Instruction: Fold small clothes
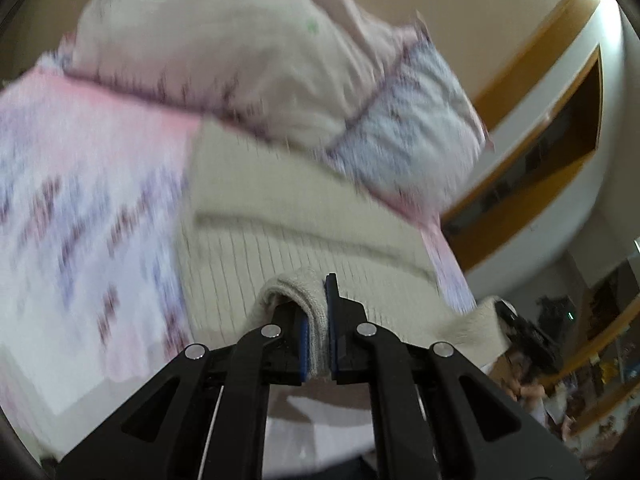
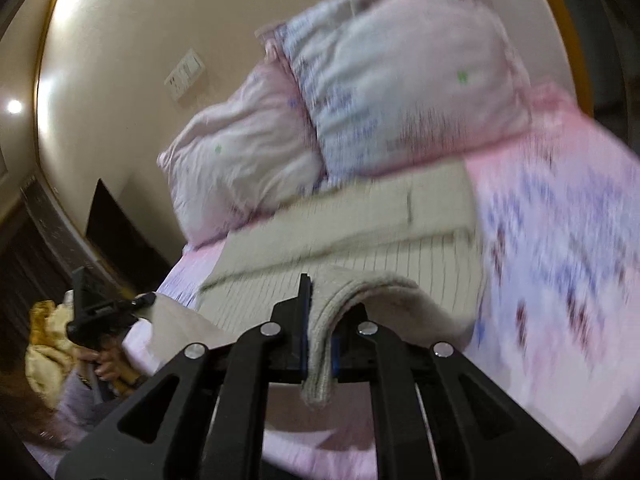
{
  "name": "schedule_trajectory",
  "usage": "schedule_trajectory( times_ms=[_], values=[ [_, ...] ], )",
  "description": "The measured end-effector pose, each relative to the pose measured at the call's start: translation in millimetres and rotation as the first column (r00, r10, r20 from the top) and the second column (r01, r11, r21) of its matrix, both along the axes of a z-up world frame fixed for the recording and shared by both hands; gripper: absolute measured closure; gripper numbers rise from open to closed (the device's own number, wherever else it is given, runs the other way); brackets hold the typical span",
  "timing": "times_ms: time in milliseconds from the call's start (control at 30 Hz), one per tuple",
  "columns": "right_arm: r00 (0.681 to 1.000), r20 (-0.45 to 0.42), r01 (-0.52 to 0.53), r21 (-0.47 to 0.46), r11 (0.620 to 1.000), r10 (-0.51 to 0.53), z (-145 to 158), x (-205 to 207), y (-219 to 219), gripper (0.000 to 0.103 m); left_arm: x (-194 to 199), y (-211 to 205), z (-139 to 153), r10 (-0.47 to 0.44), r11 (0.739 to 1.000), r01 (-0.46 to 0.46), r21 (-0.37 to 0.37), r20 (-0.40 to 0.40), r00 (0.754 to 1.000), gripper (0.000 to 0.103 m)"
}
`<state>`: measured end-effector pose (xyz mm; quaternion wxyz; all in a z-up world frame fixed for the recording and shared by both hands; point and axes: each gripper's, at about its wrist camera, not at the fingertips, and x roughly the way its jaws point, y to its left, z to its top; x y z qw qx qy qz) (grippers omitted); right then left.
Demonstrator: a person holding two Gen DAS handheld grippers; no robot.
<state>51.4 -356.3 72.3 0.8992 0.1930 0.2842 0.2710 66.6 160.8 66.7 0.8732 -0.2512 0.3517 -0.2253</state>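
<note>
Cream ribbed knit garment [image 1: 304, 236] is lying on the pink bedsheet [image 1: 80, 184] just below the pillows [image 2: 360, 80], and we are clamping its near hem in both the left gripper [image 1: 318, 332] and the right gripper [image 2: 320, 344], needing level, evenly taut corners to fold it toward those pillows.

Bed [image 2: 560, 240]: pink and lilac patterned sheet, fills centre and right of right view. Pillows [image 2: 400, 80]: two, upper centre, against cream wall [image 2: 140, 40]. Switch plate [image 2: 186, 74]: on wall, upper left. Lamp [image 2: 15, 107]: bright spot, far left. Wood trim [image 1: 532, 60]: orange-brown bands, upper right of left view. Yellow cloth [image 2: 48, 344]: lower left, right view.
</note>
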Motion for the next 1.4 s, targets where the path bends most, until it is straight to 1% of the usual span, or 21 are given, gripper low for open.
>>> schedule_trajectory(
  times_ms=[33, 133, 233, 333, 400, 500, 600, 700, 733, 767, 833, 933, 1000, 1067, 1167, 1200, 1233, 1300, 1333, 1367, 1400],
  values=[
    [0.999, 0.049, 0.022, -0.01, 1.0, -0.021, 8, 7, 2, 0.096, 10, 3, 5, 0.024, 1.0, -0.024, 0.004, 0.025, 0.999, 0.097],
    [0.989, 0.139, 0.06, -0.007, 0.998, -0.058, 21, 25, 4, 0.096, 42, 8, 14, 0.071, 0.997, -0.072, 0.013, 0.066, 0.995, 0.097],
    [0.981, 0.168, 0.094, 0.002, 0.996, -0.093, 25, 55, 7, 0.095, 77, 11, 19, 0.102, 0.995, -0.103, 0.006, 0.068, 0.992, 0.097],
    [0.977, 0.165, 0.142, -0.012, 0.99, -0.139, 20, 88, 16, 0.095, 114, 6, 23, 0.125, 0.992, -0.127, 0.024, 0.072, 0.99, 0.097],
    [0.977, 0.135, 0.168, 0.001, 0.986, -0.167, 14, 111, 18, 0.095, 134, 2, 22, 0.134, 0.99, -0.136, 0.029, 0.065, 0.989, 0.097],
    [0.978, 0.078, 0.196, 0.009, 0.981, -0.196, -1, 134, 23, 0.095, 166, -2, 12, 0.151, 0.988, -0.152, 0.025, 0.029, 0.988, 0.097],
    [0.975, 0.035, 0.218, 0.023, 0.976, -0.219, -15, 151, 23, 0.095, 187, -7, 5, 0.159, 0.987, -0.159, 0.03, 0.009, 0.987, 0.097],
    [0.971, -0.004, 0.237, 0.05, 0.97, -0.237, -23, 167, 20, 0.095, 205, -12, -1, 0.17, 0.985, -0.17, 0.033, -0.002, 0.985, 0.097],
    [0.971, -0.023, 0.24, 0.045, 0.97, -0.239, -25, 173, 20, 0.095, 210, -13, -3, 0.174, 0.984, -0.174, 0.039, -0.008, 0.985, 0.097],
    [0.967, -0.061, 0.25, 0.031, 0.968, -0.248, -32, 184, 20, 0.095, 216, -14, -6, 0.18, 0.983, -0.179, 0.045, -0.018, 0.983, 0.097],
    [0.957, -0.116, 0.274, 0.042, 0.961, -0.267, -42, 197, 17, 0.095, 226, -16, -14, 0.19, 0.981, -0.188, 0.047, -0.044, 0.981, 0.097],
    [0.944, -0.162, 0.299, 0.057, 0.952, -0.287, -53, 211, 15, 0.095, 236, -21, -23, 0.207, 0.976, -0.202, 0.082, -0.056, 0.977, 0.097],
    [0.93, -0.218, 0.315, 0.056, 0.947, -0.297, -65, 223, 14, 0.092, 242, -24, -30, 0.214, 0.974, -0.207, 0.093, -0.074, 0.974, 0.097],
    [0.907, -0.292, 0.334, 0.063, 0.94, -0.303, -79, 234, 12, 0.091, 248, -28, -38, 0.218, 0.972, -0.208, 0.11, -0.095, 0.971, 0.097],
    [0.89, -0.345, 0.346, 0.084, 0.934, -0.299, -92, 243, 10, 0.077, 253, -32, -48, 0.218, 0.97, -0.202, 0.138, -0.113, 0.969, 0.097],
    [0.89, -0.35, 0.343, 0.093, 0.935, -0.291, -93, 245, 11, 0.069, 255, -33, -51, 0.218, 0.97, -0.2, 0.14, -0.127, 0.968, 0.097],
    [0.893, -0.351, 0.334, 0.101, 0.937, -0.28, -92, 248, 12, 0.064, 257, -33, -53, 0.217, 0.971, -0.199, 0.135, -0.137, 0.966, 0.097],
    [0.904, -0.338, 0.31, 0.092, 0.946, -0.263, -86, 249, 18, 0.043, 259, -34, -55, 0.212, 0.973, -0.193, 0.128, -0.155, 0.965, 0.096],
    [0.906, -0.326, 0.309, 0.071, 0.949, -0.27, -82, 248, 21, 0.038, 258, -34, -55, 0.212, 0.973, -0.193, 0.125, -0.155, 0.965, 0.095],
    [0.91, -0.298, 0.315, 0.04, 0.948, -0.29, -75, 244, 24, 0.032, 257, -35, -53, 0.206, 0.975, -0.188, 0.122, -0.154, 0.966, 0.091],
    [0.913, -0.278, 0.32, 0.031, 0.947, -0.3, -70, 240, 23, 0.031, 256, -35, -52, 0.197, 0.976, -0.18, 0.119, -0.151, 0.969, 0.085]
  ],
)
